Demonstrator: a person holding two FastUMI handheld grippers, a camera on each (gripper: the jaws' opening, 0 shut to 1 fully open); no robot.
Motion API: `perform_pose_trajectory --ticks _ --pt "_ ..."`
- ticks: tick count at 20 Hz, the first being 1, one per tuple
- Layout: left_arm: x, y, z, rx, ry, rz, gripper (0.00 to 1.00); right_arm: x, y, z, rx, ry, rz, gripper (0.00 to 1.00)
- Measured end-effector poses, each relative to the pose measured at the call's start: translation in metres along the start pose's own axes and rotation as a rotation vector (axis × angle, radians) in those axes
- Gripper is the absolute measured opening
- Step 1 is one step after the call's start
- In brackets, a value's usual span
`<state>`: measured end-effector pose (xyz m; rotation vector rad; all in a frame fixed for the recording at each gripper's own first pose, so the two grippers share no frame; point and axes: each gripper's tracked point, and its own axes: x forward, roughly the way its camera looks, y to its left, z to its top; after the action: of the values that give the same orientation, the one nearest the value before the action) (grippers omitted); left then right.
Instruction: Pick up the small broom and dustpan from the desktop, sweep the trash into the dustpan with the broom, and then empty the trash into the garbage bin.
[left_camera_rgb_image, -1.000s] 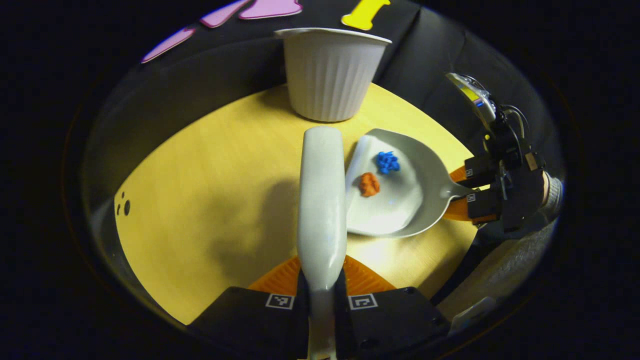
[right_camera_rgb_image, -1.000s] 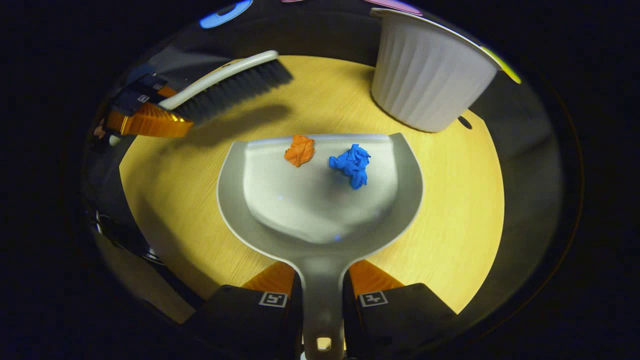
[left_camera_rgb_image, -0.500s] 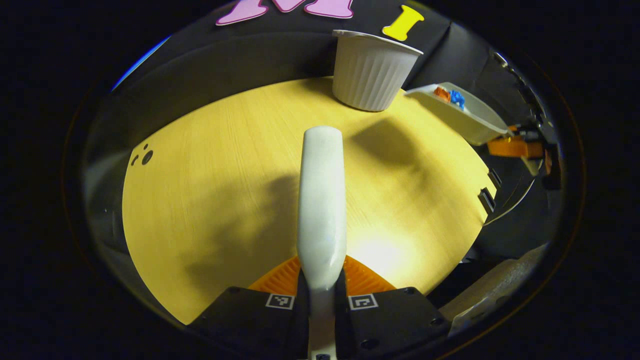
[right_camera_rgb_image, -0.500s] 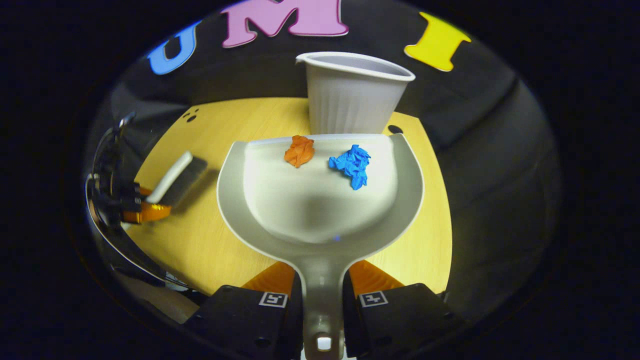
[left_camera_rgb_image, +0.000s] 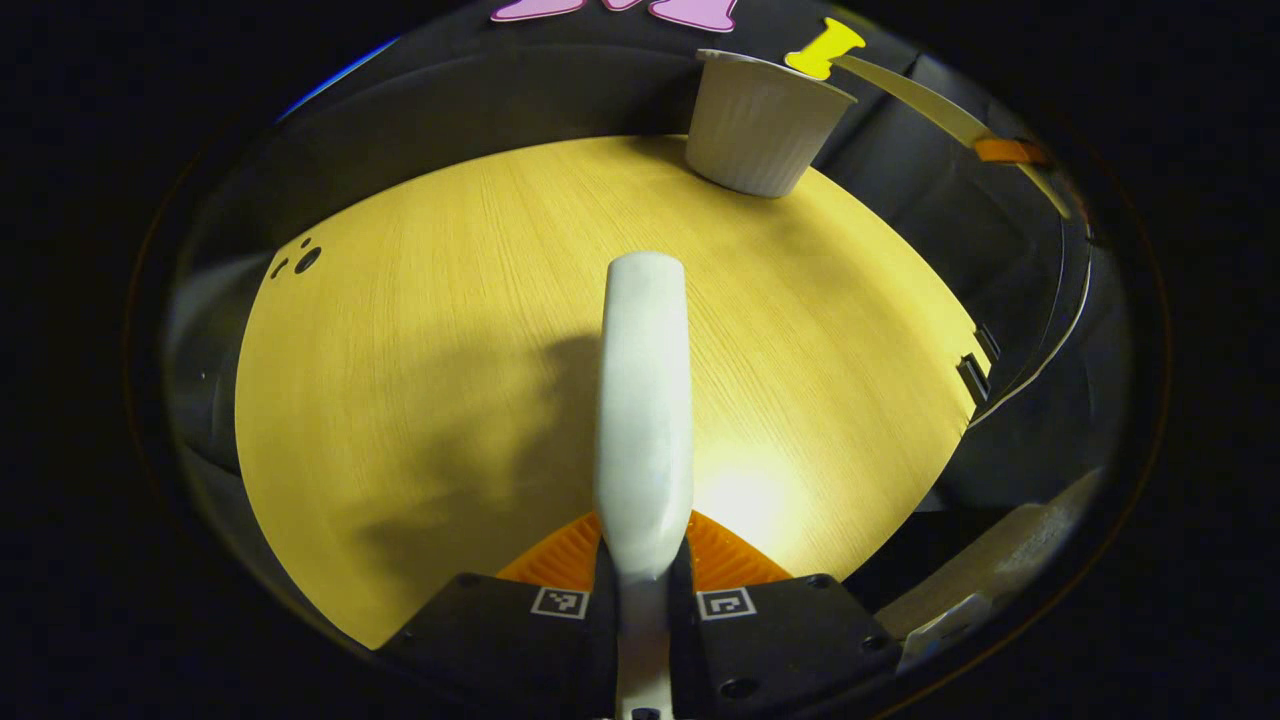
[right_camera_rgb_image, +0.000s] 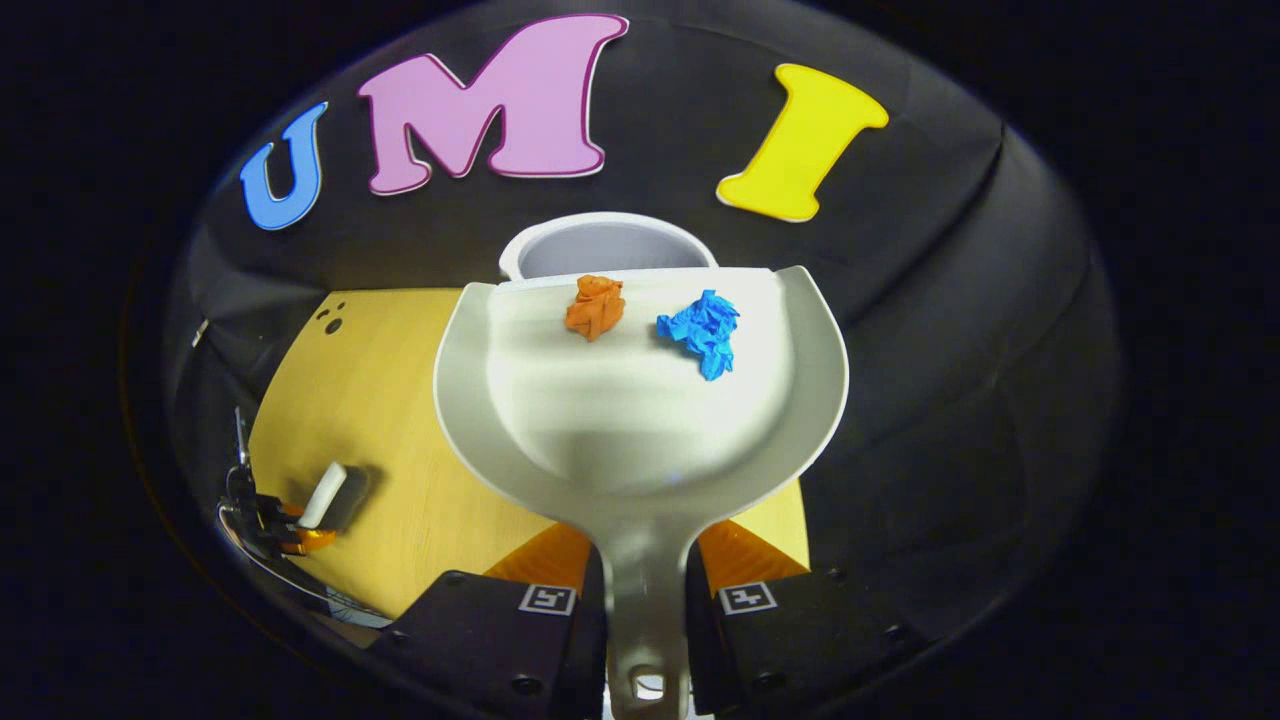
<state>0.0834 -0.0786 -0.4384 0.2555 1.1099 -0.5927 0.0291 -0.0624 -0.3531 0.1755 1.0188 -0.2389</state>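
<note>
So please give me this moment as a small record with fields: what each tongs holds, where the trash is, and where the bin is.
left tongs: shut on the broom handle, above the table
right tongs: shut on the dustpan handle, pan lifted
trash: orange wad and blue wad, both near the pan's front lip
garbage bin: white, ribbed, upright at the table's far edge, just beyond the pan's lip
emptying: not yet done

Both views face the bin (left_camera_rgb_image: 765, 125) (right_camera_rgb_image: 605, 245) across the table (left_camera_rgb_image: 420, 330) (right_camera_rgb_image: 350, 400).
</note>
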Motion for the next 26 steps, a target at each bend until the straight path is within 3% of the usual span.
perform_pose_trajectory --ticks 10,15,22,26 --pt "0.0 0.002 -0.01 -0.036 0.0 -0.011 0.25 -0.002 -0.021 0.003 -0.232 0.121 -0.169 0.37" --pt "0.003 -0.002 -0.016 -0.04 0.01 -0.026 0.25 -0.026 -0.056 0.026 -0.395 0.235 -0.197 0.37" --pt "0.004 -0.004 -0.021 -0.043 0.02 -0.027 0.25 -0.04 -0.073 0.038 -0.632 0.404 -0.218 0.36" --pt "0.005 -0.004 -0.022 -0.057 0.023 -0.026 0.25 -0.044 -0.075 0.042 -0.665 0.466 -0.205 0.36"
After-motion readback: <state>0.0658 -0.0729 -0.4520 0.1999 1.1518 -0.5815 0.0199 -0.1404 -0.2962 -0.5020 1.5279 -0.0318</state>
